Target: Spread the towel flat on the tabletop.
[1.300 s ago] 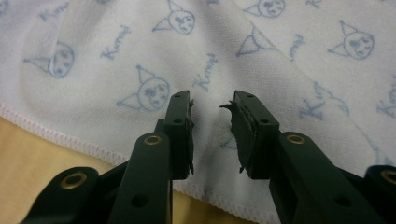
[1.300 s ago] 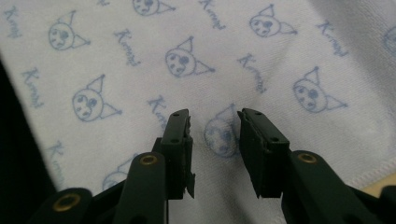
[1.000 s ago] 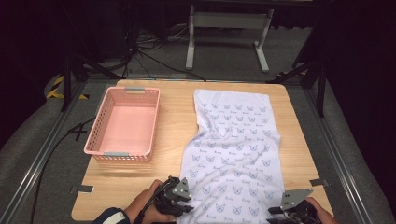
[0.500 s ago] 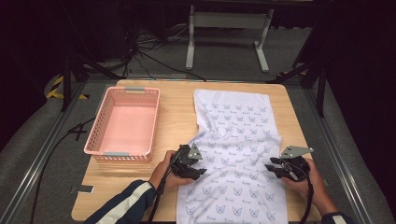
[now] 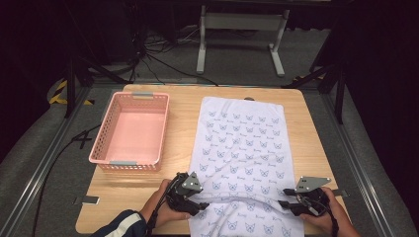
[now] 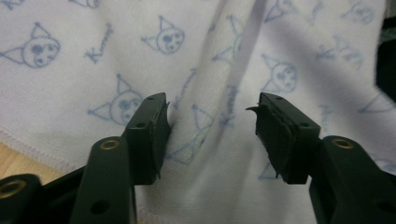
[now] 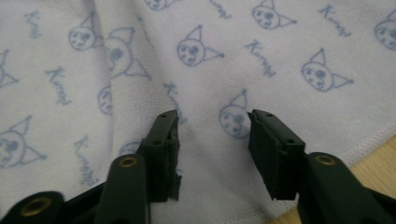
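Observation:
A white towel printed with blue cat faces lies lengthwise on the wooden table. At its near left edge, my left gripper rests on the cloth. My right gripper rests on the near right edge. A raised wrinkle runs across the towel between them. In the left gripper view the gripper is open, with a ridge of towel rising between the jaws. The right gripper is open too, its jaws either side of a soft fold of towel.
An empty pink plastic basket stands on the left half of the table, apart from the towel. A grey metal stand and cables lie on the floor beyond the far edge. Bare wood shows at the towel's right.
Both grippers came forward from the near table edge onto the towel, then drew back slightly toward the person. The towel's near end now shows a wrinkle between them.

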